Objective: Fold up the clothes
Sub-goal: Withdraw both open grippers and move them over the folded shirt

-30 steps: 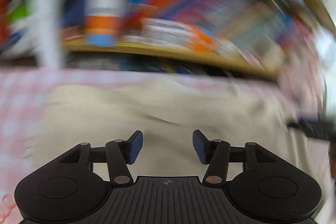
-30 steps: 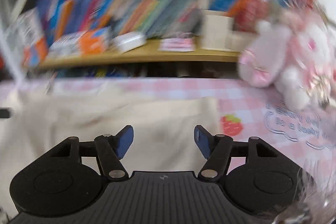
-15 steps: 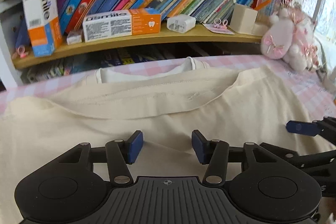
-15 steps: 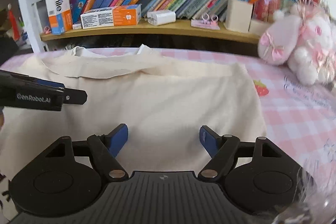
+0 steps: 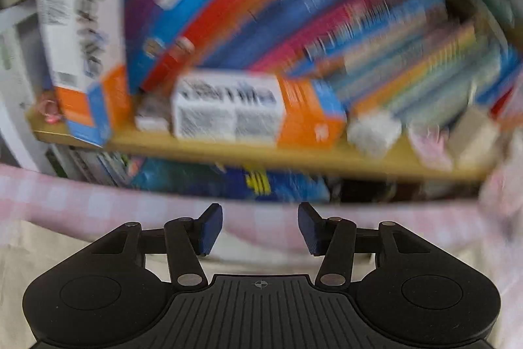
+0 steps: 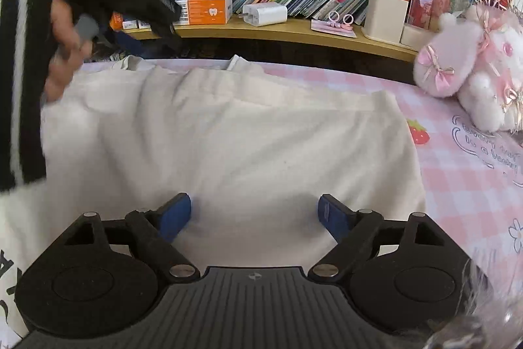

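Note:
A cream T-shirt (image 6: 248,133) lies spread flat on the pink checked tablecloth (image 6: 457,172), its collar toward the bookshelf. My right gripper (image 6: 255,215) hovers low over the shirt's near part. Its jaws are opening wide and only flat cloth lies beneath them, nothing pinched. The left wrist view is blurred. There my left gripper (image 5: 260,228) is over the shirt's far edge (image 5: 49,251), pointing at the tablecloth strip and shelf; its jaws are opening slightly with nothing between them. In the right wrist view a hand (image 6: 62,54) holds that left gripper above the shirt's far left corner.
A wooden bookshelf (image 6: 294,31) full of books runs along the far side, with toothpaste boxes (image 6: 206,8), a white charger (image 6: 266,14) and a pen holder (image 6: 385,18). A pink plush toy (image 6: 470,77) sits at the right. A dark sleeve (image 6: 19,107) fills the left edge.
The left gripper has moved from above the shirt's middle to its far collar edge, toward the shelf. The right gripper's jaws have spread wider; it has stayed over the shirt's near part.

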